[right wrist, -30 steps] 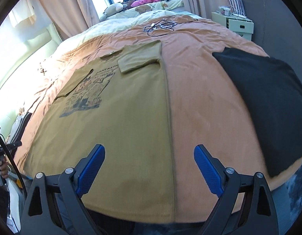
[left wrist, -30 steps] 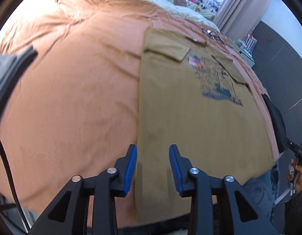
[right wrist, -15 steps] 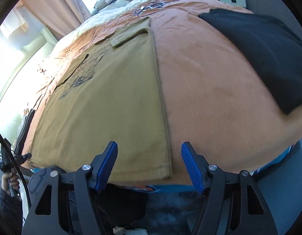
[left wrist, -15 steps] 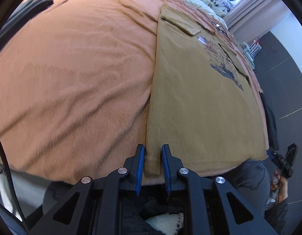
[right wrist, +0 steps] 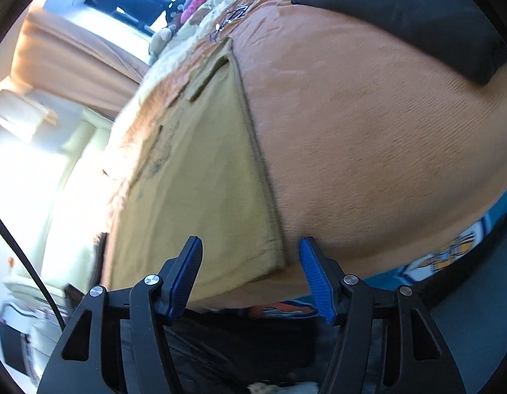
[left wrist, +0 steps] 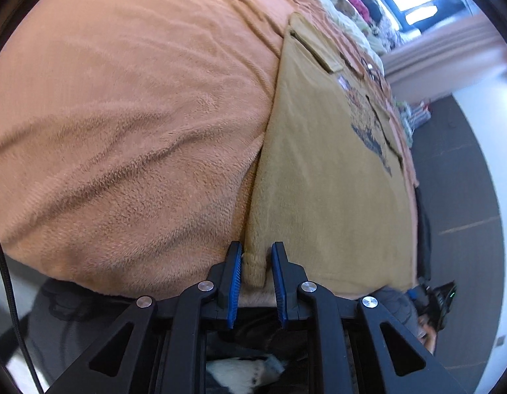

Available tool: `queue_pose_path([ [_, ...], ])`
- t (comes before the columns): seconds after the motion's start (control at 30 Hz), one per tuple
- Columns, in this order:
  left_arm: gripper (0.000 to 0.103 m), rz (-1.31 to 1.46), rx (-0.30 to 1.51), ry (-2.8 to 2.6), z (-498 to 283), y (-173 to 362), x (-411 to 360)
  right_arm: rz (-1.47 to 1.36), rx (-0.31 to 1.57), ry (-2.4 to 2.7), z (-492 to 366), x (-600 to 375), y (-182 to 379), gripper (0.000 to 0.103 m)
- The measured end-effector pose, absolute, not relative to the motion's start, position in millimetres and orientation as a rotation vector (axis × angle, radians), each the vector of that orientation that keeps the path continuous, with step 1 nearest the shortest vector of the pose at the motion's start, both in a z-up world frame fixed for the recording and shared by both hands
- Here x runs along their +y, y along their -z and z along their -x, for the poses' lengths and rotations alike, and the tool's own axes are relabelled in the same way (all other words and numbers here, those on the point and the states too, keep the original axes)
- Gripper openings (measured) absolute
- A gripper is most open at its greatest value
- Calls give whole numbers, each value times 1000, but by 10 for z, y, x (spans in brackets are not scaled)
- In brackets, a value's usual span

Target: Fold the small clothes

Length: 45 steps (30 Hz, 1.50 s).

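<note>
shirt [left wrist: 329,177] runs lengthwise away from both grippers: left gripper [left wrist: 256,256] pinches its near hem corner, right gripper's [right wrist: 250,256] closing jaws straddle the other, ungripped.

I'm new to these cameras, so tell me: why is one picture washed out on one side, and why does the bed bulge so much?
Right wrist view: window daylight bleaches the left side, and the tan T-shirt looks blurred. Left wrist view: evenly lit and sharper. In both, the fisheye lens bends the flat orange blanket into a dome.
</note>
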<state>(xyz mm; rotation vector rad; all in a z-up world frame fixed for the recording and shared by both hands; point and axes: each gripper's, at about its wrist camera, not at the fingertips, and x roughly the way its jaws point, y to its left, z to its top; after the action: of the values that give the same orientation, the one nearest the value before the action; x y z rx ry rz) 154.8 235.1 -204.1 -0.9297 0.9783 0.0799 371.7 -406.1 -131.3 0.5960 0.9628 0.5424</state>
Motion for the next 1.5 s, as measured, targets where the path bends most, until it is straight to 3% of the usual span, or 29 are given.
queue_pose_path([
  [0.2, 19, 1067, 923, -106, -1462, 2113, 2404, -708, 975, -588, -3712, -3969, 1528, 29],
  [0.23, 16, 1069, 922, -112, -1445, 2106, 2402, -710, 977, -579, -3728, -3938, 1557, 19],
  [0.27, 7, 1061, 930, -127, -1422, 2097, 2408, -709, 976, -566, -3740, -3925, 1565, 15],
  [0.33, 5, 1066, 930, -132, -1387, 2074, 2424, -714, 956, -544, -3740, -3928, 1544, 3],
  [1.0, 4, 962, 666, -111, -805, 867, 2448, -717, 679, -638, -2834, -4045, 805, 0],
  [1.5, 4, 970, 589, -103, 48, 565, 2408, -673, 702, -658, -2390, -4171, 735, 0],
])
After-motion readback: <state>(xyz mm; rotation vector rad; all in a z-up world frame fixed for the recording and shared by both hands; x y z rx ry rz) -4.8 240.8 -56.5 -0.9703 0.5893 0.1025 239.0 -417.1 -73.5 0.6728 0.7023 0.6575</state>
